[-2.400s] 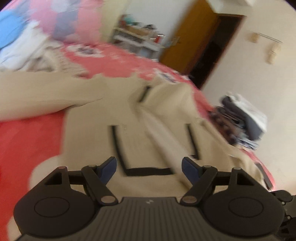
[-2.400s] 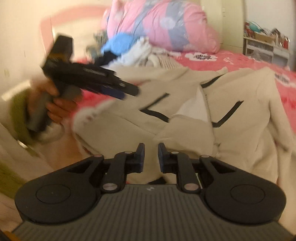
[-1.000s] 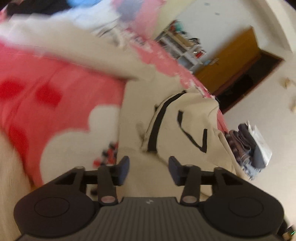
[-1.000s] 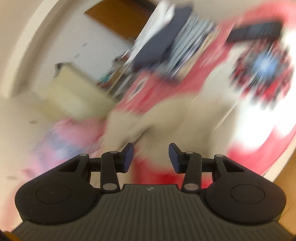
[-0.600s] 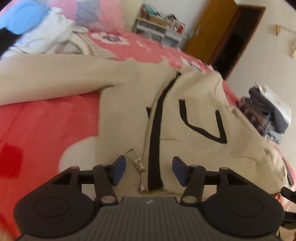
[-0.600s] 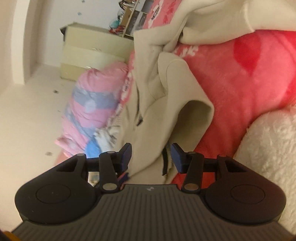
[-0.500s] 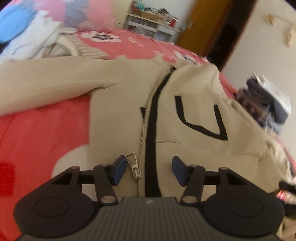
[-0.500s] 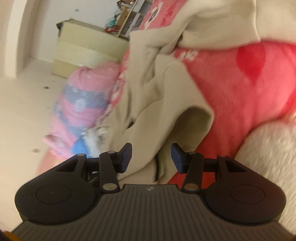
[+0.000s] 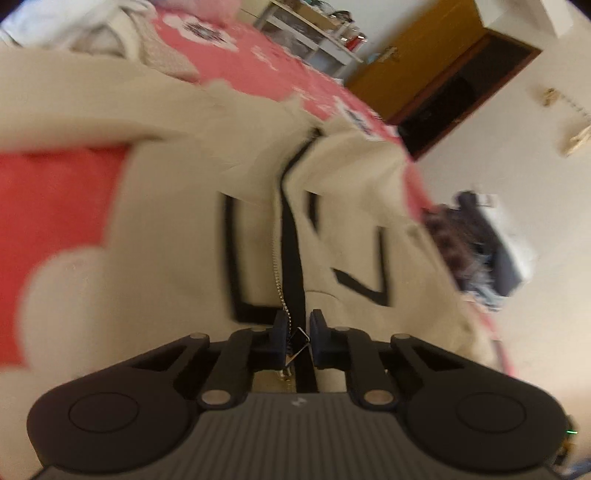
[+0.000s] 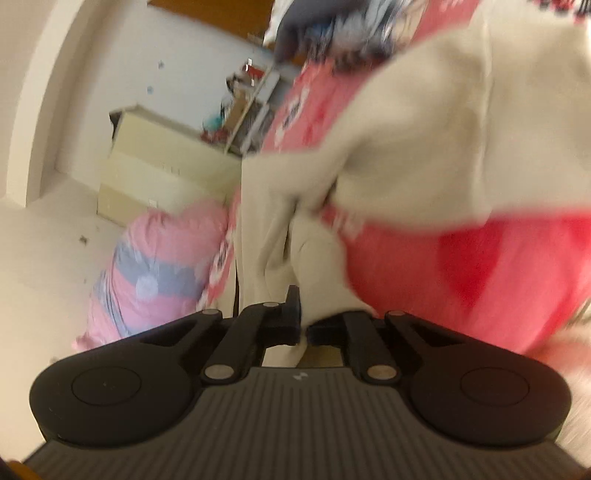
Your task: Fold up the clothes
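Beige jacket [image 9: 184, 229] sprawls open across the pink bed [image 9: 55, 199]. Left tool [image 9: 297, 332] closing on the hem by the zipper [image 9: 280, 288]; right tool [image 10: 303, 325] pinches a sleeve edge. Grabbing stage; next, lift and fold inward.

There is one beige zip jacket [image 9: 177, 221] on one bed with a red and pink cover [image 9: 55, 199]. I count two tools: the left tool [image 9: 297, 334] and the right tool [image 10: 303, 325]. One pink and grey quilt [image 10: 155, 266], one wooden door [image 9: 413, 62], one pile of dark clothes [image 9: 476, 236], one shelf unit [image 9: 314, 26].
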